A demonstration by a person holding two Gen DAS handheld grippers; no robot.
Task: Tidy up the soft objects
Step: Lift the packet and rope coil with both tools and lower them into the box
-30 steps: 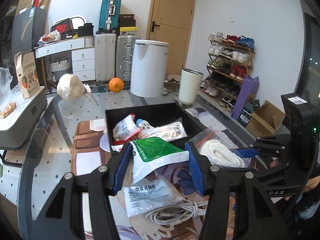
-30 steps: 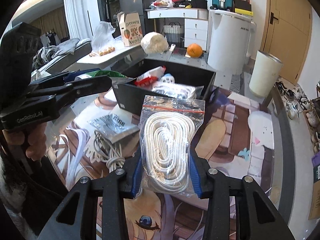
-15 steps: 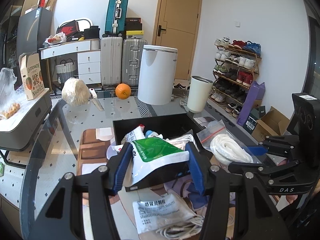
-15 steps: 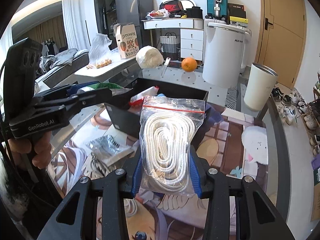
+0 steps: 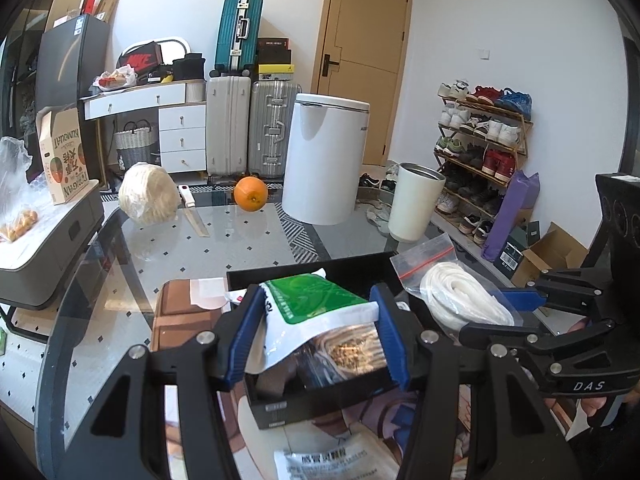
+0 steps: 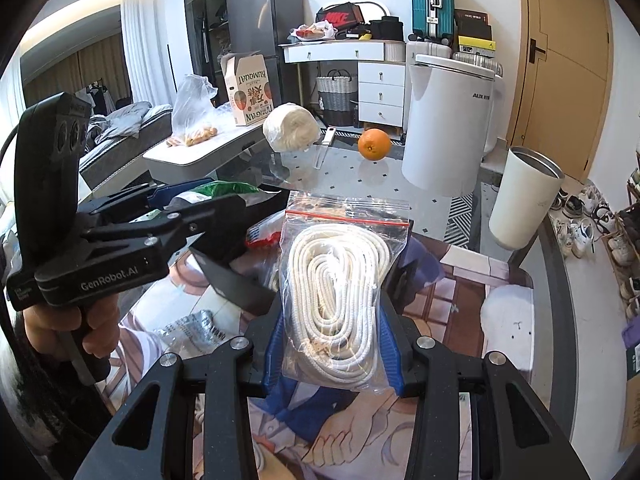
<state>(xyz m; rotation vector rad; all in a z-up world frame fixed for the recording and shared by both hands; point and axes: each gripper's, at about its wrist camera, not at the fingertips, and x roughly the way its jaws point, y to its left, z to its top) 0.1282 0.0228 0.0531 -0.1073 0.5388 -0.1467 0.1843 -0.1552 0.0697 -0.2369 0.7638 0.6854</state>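
Left hand-held gripper (image 5: 316, 332) grips green-white pouch (image 5: 316, 312), directly over black bin (image 5: 320, 396); right hand-held gripper (image 6: 330, 344) clamps bagged rope (image 6: 338, 292), lengthwise toward bin, slightly farther.

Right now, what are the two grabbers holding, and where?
The left gripper pinches a green-and-white packet by its sides. The right gripper pinches a bag of white rope by its lower sides.

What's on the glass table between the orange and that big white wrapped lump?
A knife lies between the orange and the white lump, seen in both wrist views.
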